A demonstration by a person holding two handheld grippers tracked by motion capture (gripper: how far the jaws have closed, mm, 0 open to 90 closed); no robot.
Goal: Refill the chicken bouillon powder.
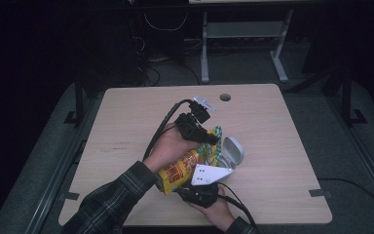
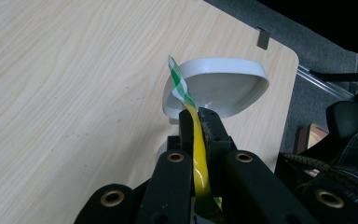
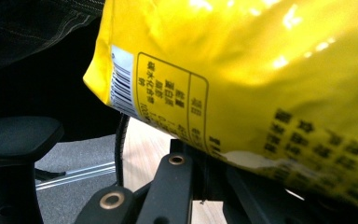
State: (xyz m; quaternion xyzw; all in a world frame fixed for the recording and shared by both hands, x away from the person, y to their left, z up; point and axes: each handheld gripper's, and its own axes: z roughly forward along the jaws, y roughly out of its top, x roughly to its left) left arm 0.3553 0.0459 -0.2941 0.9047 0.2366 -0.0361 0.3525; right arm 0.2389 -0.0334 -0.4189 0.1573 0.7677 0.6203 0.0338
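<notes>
A yellow snack bag (image 1: pixel 179 169) with a green-and-white checked top hangs tilted above the wooden table (image 1: pixel 126 122). My left gripper (image 1: pixel 208 139) is shut on the bag's top edge (image 2: pixel 182 86), and the yellow film runs down between its jaws (image 2: pixel 199 116). Just beyond the jaws a white bowl (image 2: pixel 223 88) stands tipped on its side; it lies right of the bag in the high view (image 1: pixel 233 151). My right gripper (image 1: pixel 187 184) sits at the bag's bottom end. The bag's printed back (image 3: pixel 242 70) covers the right gripper's jaw tips, which seem shut on its lower edge.
A round cable hole (image 1: pixel 225 97) sits near the table's far edge. A black chair armrest (image 3: pixel 18 135) and a dark trouser leg are close to the near edge. Bare tabletop spreads out left of the bowl (image 2: pixel 51 93). Desk legs (image 1: pixel 204 48) stand behind the table.
</notes>
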